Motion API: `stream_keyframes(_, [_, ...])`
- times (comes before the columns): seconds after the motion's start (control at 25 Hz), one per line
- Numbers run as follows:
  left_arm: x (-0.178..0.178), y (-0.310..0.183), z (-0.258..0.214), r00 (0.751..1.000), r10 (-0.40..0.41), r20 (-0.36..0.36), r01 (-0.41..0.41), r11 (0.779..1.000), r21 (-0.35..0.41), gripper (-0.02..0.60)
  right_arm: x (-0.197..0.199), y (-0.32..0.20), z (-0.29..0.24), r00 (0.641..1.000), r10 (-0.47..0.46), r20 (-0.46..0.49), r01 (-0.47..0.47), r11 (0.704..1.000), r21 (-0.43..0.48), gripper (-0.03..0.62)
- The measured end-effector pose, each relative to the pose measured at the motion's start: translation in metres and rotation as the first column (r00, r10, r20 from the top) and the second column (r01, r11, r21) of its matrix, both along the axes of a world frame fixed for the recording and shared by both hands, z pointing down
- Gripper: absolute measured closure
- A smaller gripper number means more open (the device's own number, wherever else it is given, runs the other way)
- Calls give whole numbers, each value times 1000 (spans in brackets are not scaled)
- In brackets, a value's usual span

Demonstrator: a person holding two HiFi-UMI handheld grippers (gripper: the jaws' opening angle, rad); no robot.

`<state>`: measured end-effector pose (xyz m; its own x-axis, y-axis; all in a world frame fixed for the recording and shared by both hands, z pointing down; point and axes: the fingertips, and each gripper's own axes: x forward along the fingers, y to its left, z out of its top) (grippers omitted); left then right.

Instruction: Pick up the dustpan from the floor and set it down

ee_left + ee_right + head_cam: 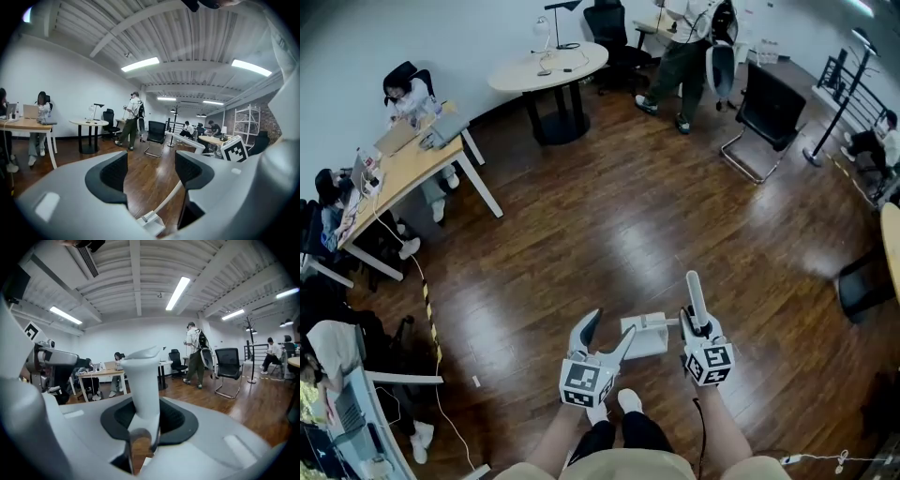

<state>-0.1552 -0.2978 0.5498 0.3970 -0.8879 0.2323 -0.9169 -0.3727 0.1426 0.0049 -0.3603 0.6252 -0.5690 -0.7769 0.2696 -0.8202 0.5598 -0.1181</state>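
Your right hand-held gripper (144, 414) is pinched shut on the dustpan (645, 337) by its white handle (142, 380). The handle's tip pokes up past the jaws, and the pan end sits low over the wood floor (581, 225), just ahead of your shoes (628, 400). Your left hand-held gripper (150, 172) is close beside it, jaws spread wide with nothing between them, and part of the dustpan shows lower down through the gap.

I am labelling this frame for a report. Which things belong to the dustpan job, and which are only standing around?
Part of the job:
- dustpan, handle clamped in the right gripper
- left gripper, open, holding nothing

Only standing around:
- round table
- black chair
- long desk
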Motion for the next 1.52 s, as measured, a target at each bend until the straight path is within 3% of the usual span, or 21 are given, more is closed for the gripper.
stream_keyframes(0.24, [-19,3,-79,999,-40,31,36,991,126,276,-19,3,-107,998,-9,63,-2,986,164,516])
stream_keyframes(0.44, [-46,12,-138,993,-115,37,102,963,251,279,-25,2,-180,997,19,76,-36,973,229,511])
stream_keyframes(0.6, [-73,28,-163,983,-182,40,163,945,284,279,-31,12,-227,993,58,103,-84,958,273,513])
stream_keyframes(0.76, [-102,44,-188,966,-260,16,242,920,310,284,-40,28,-264,994,41,103,-72,943,324,514])
stream_keyframes(1.08, [-141,70,-220,929,-369,18,339,871,356,293,-52,52,-301,994,33,104,-70,923,378,519])
stream_keyframes(1.52, [-148,88,-214,927,-374,7,351,877,329,295,-56,72,-302,988,35,149,-82,942,325,517])
